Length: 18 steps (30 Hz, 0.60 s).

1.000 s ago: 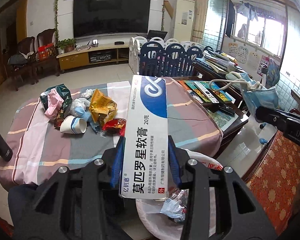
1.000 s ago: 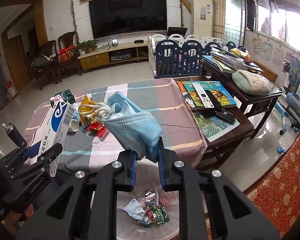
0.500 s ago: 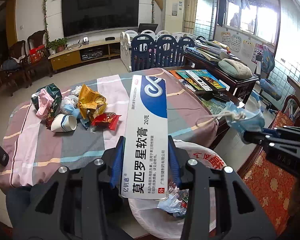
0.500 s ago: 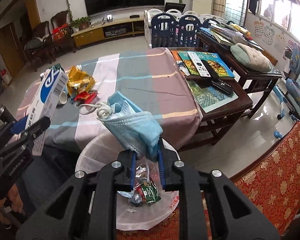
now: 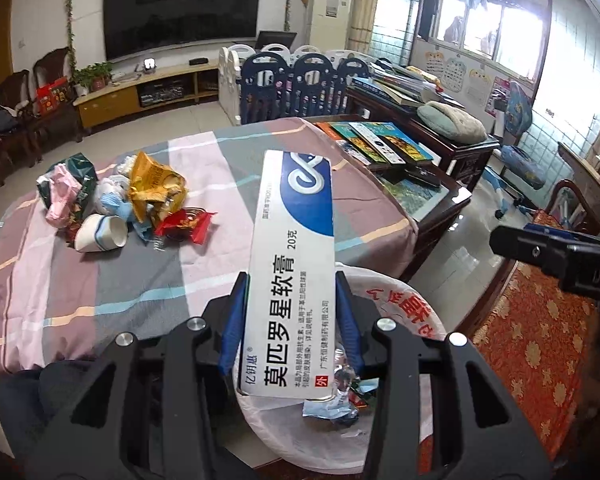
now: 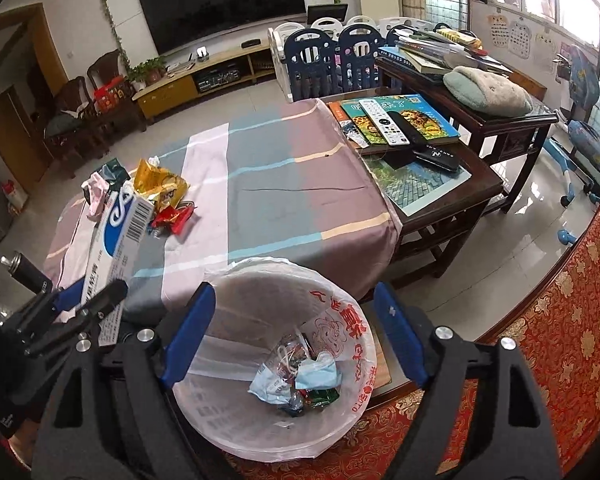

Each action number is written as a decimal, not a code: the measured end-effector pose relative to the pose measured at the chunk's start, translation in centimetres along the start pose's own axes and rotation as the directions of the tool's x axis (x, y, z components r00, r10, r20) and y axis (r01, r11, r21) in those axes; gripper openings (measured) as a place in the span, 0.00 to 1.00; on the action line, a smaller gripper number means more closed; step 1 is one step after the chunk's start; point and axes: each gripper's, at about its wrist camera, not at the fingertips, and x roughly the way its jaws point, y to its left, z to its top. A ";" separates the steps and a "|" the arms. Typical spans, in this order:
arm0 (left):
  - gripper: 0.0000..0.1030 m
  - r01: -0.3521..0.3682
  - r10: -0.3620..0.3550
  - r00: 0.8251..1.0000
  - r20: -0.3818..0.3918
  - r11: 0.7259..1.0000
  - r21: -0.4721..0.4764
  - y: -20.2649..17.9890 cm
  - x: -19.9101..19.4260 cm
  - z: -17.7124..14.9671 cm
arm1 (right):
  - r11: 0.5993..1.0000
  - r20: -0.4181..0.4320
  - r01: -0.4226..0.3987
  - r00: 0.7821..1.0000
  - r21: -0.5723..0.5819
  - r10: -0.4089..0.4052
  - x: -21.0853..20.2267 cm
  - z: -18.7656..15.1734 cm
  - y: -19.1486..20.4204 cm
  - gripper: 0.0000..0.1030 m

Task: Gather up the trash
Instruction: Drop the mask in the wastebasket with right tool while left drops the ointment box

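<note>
My left gripper is shut on a long white and blue ointment box, held near the table's front edge beside the bin; the box also shows in the right wrist view. My right gripper is open and empty above a bin lined with a white plastic bag. A blue face mask lies in the bin on top of wrappers. A pile of trash with a paper cup, a yellow bag and a red wrapper lies on the striped tablecloth.
A dark wooden side table with books and remotes stands right of the cloth-covered table. A black bottle stands at the left edge. A red patterned rug lies to the right. A TV cabinet and chairs stand at the back.
My right gripper has opened and the blue face mask has dropped into the bin. The left gripper still holds the ointment box and has shifted slightly toward the bin.
</note>
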 end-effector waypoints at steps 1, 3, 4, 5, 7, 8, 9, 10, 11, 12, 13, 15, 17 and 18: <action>0.44 0.044 -0.044 0.999 -0.015 0.999 0.004 -0.2 0.3 -0.1 | 1.000 0.005 -0.002 1.000 0.010 0.002 -0.1 0.1 -0.2 0.78; 0.61 0.102 -0.101 0.994 -0.050 0.994 0.025 -0.7 1.1 -0.4 | 1.000 0.008 -0.007 1.000 0.021 0.007 -0.2 0.3 -0.4 0.78; 0.79 0.102 -0.100 0.993 -0.058 0.994 0.038 -1.0 1.3 -0.6 | 1.000 0.010 -0.009 1.000 0.025 0.009 -0.2 0.3 -0.4 0.78; 0.83 0.089 -0.086 0.995 -0.058 0.995 0.048 -1.2 1.4 -0.7 | 1.000 0.011 -0.011 1.000 0.025 0.011 -0.2 0.3 -0.4 0.78; 0.84 0.078 -0.074 0.995 -0.064 0.996 0.054 -1.3 1.6 -0.7 | 1.000 0.012 -0.013 1.000 0.025 0.013 -0.2 0.3 -0.3 0.78; 0.84 0.076 -0.073 0.995 -0.067 0.996 0.048 -1.2 1.7 -0.7 | 1.000 0.011 -0.015 1.000 0.024 0.014 -0.2 0.3 -0.2 0.78; 0.85 0.071 -0.068 0.995 -0.069 0.997 0.039 -1.0 1.9 -0.7 | 1.000 0.010 -0.017 1.000 0.024 0.017 -0.1 0.3 -0.1 0.78; 0.86 0.064 -0.062 0.995 -0.072 0.998 0.029 -0.9 2.1 -0.7 | 1.000 0.008 -0.020 1.000 0.023 0.020 -0.1 0.2 0.0 0.78; 0.86 0.055 -0.053 0.996 -0.075 0.998 0.014 -0.5 2.1 -0.7 | 1.000 0.007 -0.022 1.000 0.022 0.021 0.0 0.2 0.1 0.78; 0.86 0.042 -0.042 0.996 -0.079 0.999 -0.003 -0.1 2.3 -0.7 | 1.000 0.005 -0.022 1.000 0.022 0.022 0.1 0.2 0.2 0.78; 0.86 0.025 -0.027 0.996 -0.084 0.999 -0.024 0.4 2.4 -0.6 | 1.000 0.003 -0.023 1.000 0.021 0.023 0.2 0.1 0.2 0.78; 0.86 -0.013 0.006 0.996 -0.094 0.997 -0.072 1.7 2.5 -0.7 | 0.999 -0.002 -0.025 1.000 0.021 0.025 0.4 0.1 0.4 0.78; 0.86 -0.058 0.045 0.994 -0.102 0.990 -0.128 3.6 2.9 -0.8 | 1.000 -0.008 -0.023 1.000 0.021 0.023 0.8 0.1 0.4 0.78; 0.86 -0.082 0.067 0.992 -0.105 0.984 -0.155 4.6 3.0 -0.9 | 1.000 -0.013 -0.023 1.000 0.021 0.024 1.0 0.1 0.4 0.78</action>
